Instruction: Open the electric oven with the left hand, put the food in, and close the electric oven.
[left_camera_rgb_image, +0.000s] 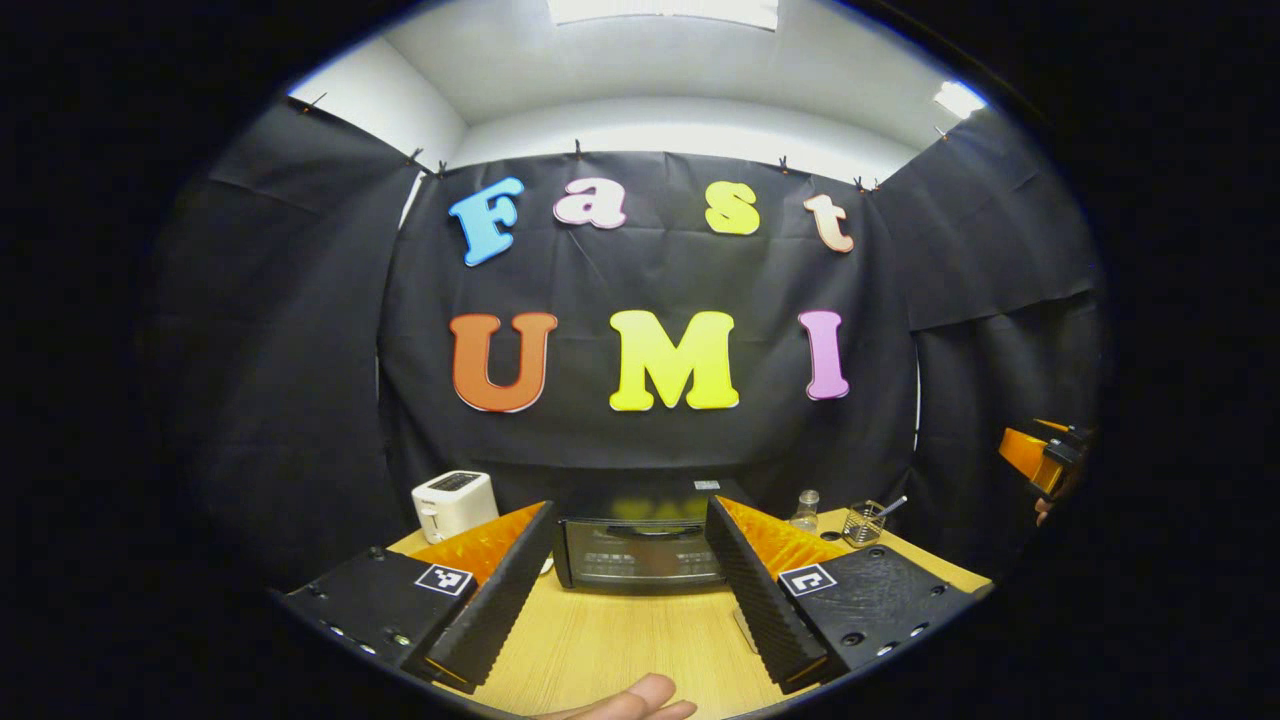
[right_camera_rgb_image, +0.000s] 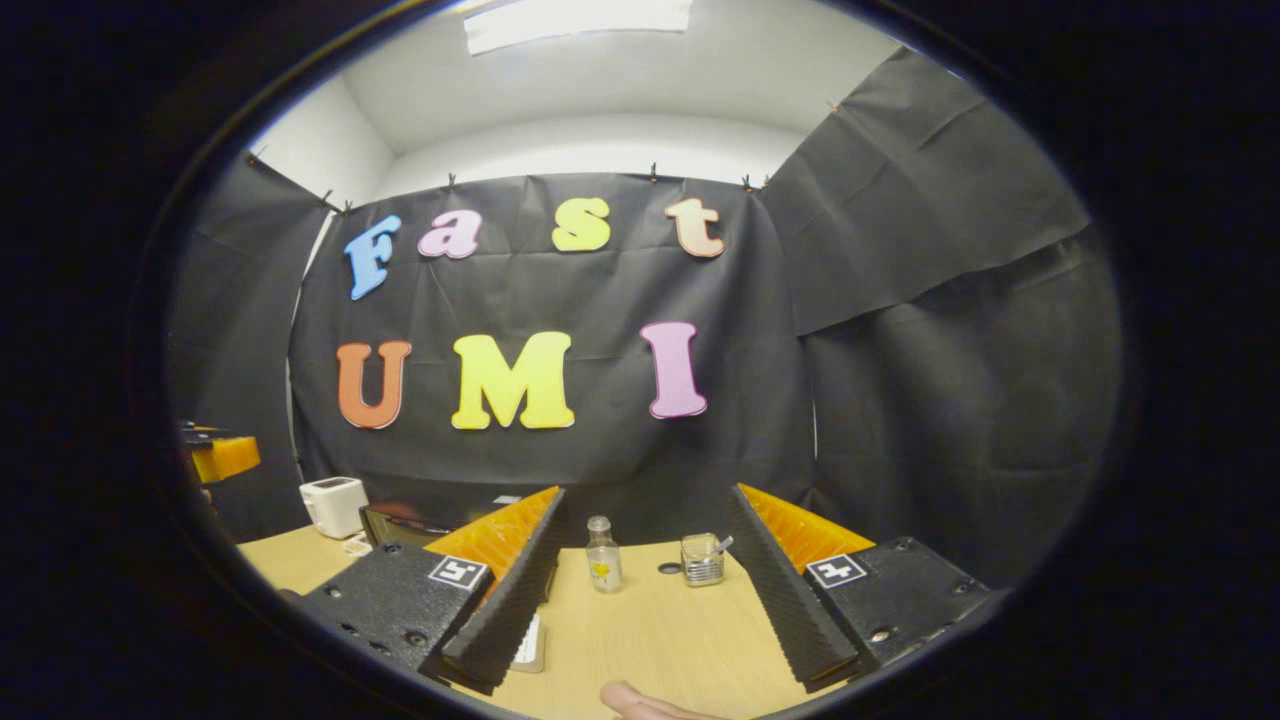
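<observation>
A black electric oven (left_camera_rgb_image: 640, 550) stands at the back of the wooden table (left_camera_rgb_image: 600, 640) with its glass door closed. My left gripper (left_camera_rgb_image: 630, 505) is open in front of it and some way short of it, with nothing between the fingers. In the right gripper view my right gripper (right_camera_rgb_image: 649, 492) is open and empty too, over the table's right part. There the oven (right_camera_rgb_image: 395, 524) peeks out behind the left finger. A flat pale thing (right_camera_rgb_image: 531, 640) lies on the table by that finger, too hidden to identify.
A white toaster (left_camera_rgb_image: 455, 503) stands left of the oven. To the oven's right are a small glass bottle (right_camera_rgb_image: 601, 555) and a jar with a spoon (right_camera_rgb_image: 702, 558). The other gripper (left_camera_rgb_image: 1040, 460) hangs at the far right edge. A person's fingertip (left_camera_rgb_image: 640, 700) shows at the bottom.
</observation>
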